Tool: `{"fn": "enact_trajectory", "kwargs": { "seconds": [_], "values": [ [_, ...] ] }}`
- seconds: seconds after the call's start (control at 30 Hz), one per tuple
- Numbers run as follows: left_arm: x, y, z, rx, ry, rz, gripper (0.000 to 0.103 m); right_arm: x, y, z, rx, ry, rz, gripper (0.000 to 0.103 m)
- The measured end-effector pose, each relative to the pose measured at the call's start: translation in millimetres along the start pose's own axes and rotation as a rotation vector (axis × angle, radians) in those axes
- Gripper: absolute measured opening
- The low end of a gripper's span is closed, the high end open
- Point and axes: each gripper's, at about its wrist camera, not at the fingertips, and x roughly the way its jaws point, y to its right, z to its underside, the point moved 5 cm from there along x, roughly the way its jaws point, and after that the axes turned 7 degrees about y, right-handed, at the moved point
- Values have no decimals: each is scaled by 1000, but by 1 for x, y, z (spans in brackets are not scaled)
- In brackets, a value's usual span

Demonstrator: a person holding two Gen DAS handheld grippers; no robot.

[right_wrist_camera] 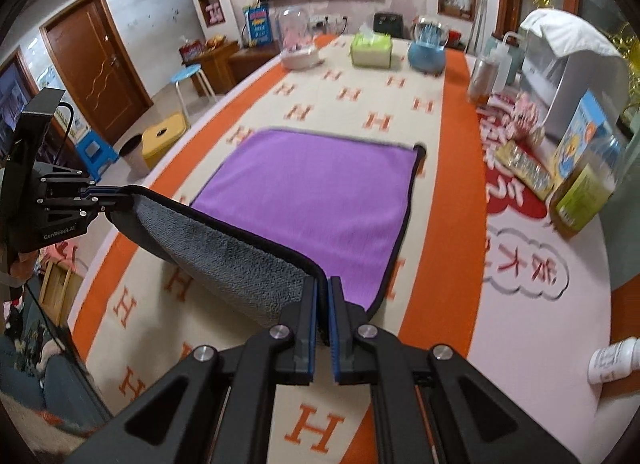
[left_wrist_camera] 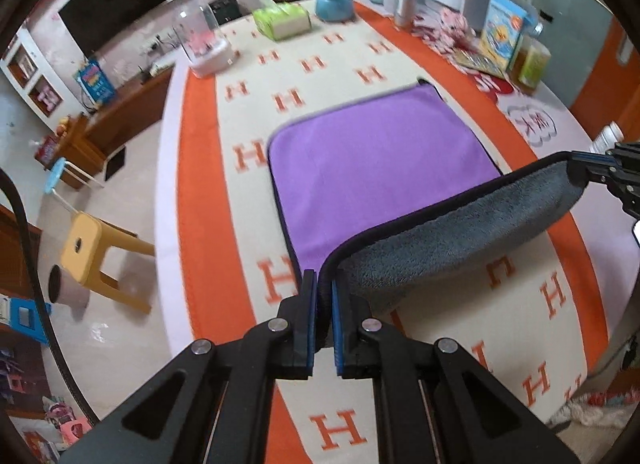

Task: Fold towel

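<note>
Above the table [left_wrist_camera: 400, 60], both claws pinch towel [left_wrist_camera: 380, 168] corners.

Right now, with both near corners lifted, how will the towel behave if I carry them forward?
Probably floppy: the towel sags between the left gripper and right gripper. Likely light, since corner pinches alone hold it. The far half lies flat and may drag.

Table [left_wrist_camera: 560, 132] under orange-bordered H-print cloth [left_wrist_camera: 248, 64], purple towel [left_wrist_camera: 372, 168], tissue pack [left_wrist_camera: 284, 20], blue pot [left_wrist_camera: 334, 4], bottles [right_wrist_camera: 584, 196]
</note>
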Motion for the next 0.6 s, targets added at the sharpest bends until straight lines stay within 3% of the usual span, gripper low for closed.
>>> {"fn": "enact_trajectory", "kwargs": {
  "seconds": [0.3, 0.6],
  "values": [
    [2, -14, -47, 0, 61, -68, 5, 11, 18, -39, 38, 49, 46, 5],
    [51, -25, -89, 1, 84, -168, 5, 53, 43, -83, 63, 72, 104, 5]
  ]
}}
